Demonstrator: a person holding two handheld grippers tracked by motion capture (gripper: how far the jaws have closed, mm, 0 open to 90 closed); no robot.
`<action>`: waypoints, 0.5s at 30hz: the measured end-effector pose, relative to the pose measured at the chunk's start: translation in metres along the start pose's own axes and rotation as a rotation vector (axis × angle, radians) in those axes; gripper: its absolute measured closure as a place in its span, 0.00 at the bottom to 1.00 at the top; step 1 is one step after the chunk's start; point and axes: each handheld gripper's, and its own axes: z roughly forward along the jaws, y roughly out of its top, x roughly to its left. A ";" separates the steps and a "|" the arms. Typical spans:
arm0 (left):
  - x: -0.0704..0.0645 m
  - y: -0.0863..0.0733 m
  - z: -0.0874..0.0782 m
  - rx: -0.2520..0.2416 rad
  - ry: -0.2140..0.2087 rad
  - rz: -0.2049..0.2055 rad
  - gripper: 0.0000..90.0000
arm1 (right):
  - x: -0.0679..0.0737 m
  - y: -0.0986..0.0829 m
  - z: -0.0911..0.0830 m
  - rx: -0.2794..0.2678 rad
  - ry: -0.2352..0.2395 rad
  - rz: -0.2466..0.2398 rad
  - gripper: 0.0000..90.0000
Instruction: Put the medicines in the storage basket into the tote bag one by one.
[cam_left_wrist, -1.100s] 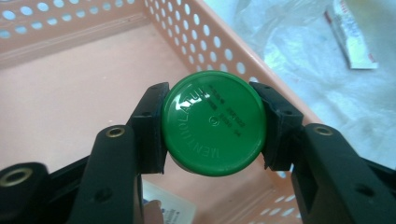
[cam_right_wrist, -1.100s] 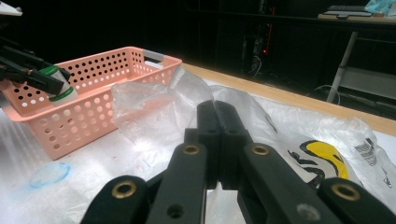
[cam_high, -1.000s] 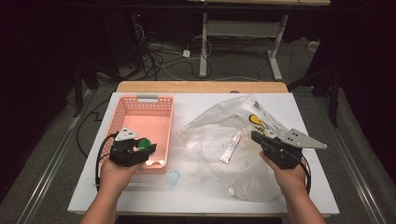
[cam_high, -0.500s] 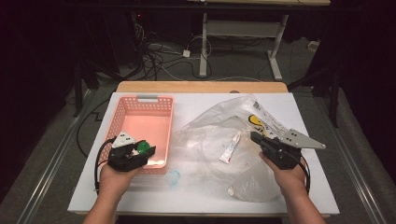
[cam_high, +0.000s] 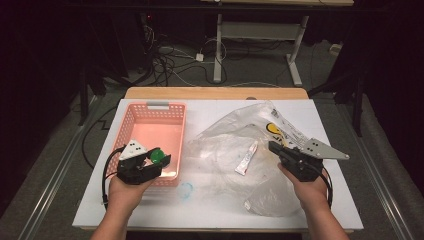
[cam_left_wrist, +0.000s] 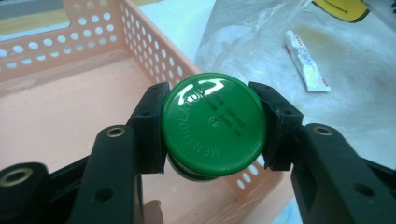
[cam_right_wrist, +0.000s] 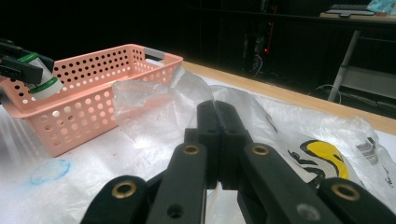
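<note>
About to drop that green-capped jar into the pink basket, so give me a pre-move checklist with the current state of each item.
1. Left gripper clamped on the green-capped jar from both sides: ok.
2. Jar above the pink basket, inside its rim: ok.
3. Basket floor under the jar free of other items: ok.
4. Right gripper shut and away from the basket: ok.
5. Small white tube lying on the plastic bag, out of the left gripper's path: ok.
6. Right gripper pinching the bag: cannot tell.
</note>
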 end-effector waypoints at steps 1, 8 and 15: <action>-0.001 0.001 0.000 -0.005 -0.001 0.000 0.55 | 0.000 0.000 0.000 0.000 0.002 0.000 1.00; -0.008 0.004 0.000 -0.020 -0.025 0.006 0.55 | 0.000 0.000 0.001 -0.001 0.001 0.000 1.00; -0.020 0.007 0.004 -0.020 -0.058 0.029 0.55 | 0.000 0.000 0.001 -0.001 0.002 -0.002 1.00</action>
